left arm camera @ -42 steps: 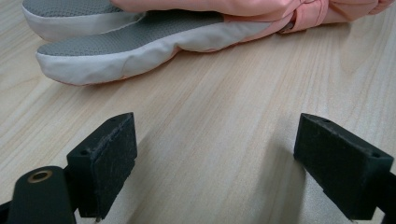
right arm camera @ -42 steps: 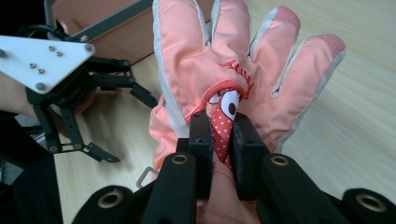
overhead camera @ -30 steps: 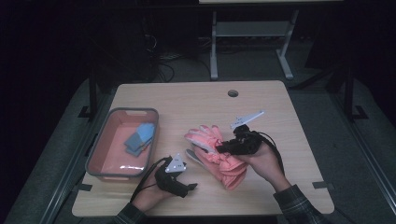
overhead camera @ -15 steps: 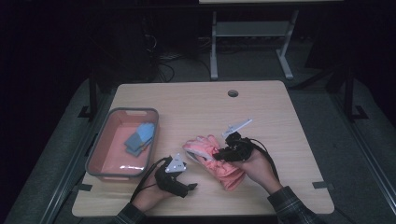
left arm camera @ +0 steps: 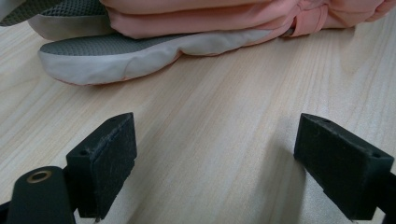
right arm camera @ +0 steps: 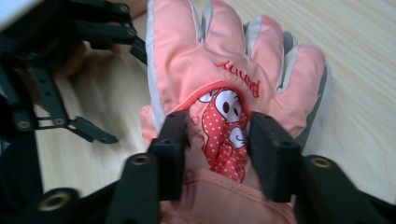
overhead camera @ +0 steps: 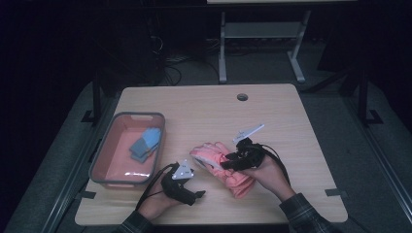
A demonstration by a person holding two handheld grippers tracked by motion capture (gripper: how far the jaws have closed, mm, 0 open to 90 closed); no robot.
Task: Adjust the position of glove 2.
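A pink glove (overhead camera: 232, 175) with grey and white trim lies at the table's front middle, stacked on a second one like it. In the right gripper view the pink glove (right arm camera: 224, 70) shows a red cartoon patch. My right gripper (overhead camera: 227, 163) lies on its back. The right gripper (right arm camera: 217, 140) has just been opening its jaws, which stand on either side of the patch without pinching it. My left gripper (overhead camera: 195, 175) rests open on the wood just left of the gloves. The left gripper (left arm camera: 212, 168) has bare table between its jaws, and the glove's edge (left arm camera: 140, 51) lies ahead.
A pink tray with a grey rim (overhead camera: 104, 160) stands at the front left and holds a blue and grey glove (overhead camera: 145, 143). A round cable hole (overhead camera: 242, 97) sits near the table's far edge. The left gripper's black linkage (right arm camera: 70, 70) lies close beside the glove.
My right gripper has shifted a little left and lower over the pink glove. The left gripper has stayed where it was.
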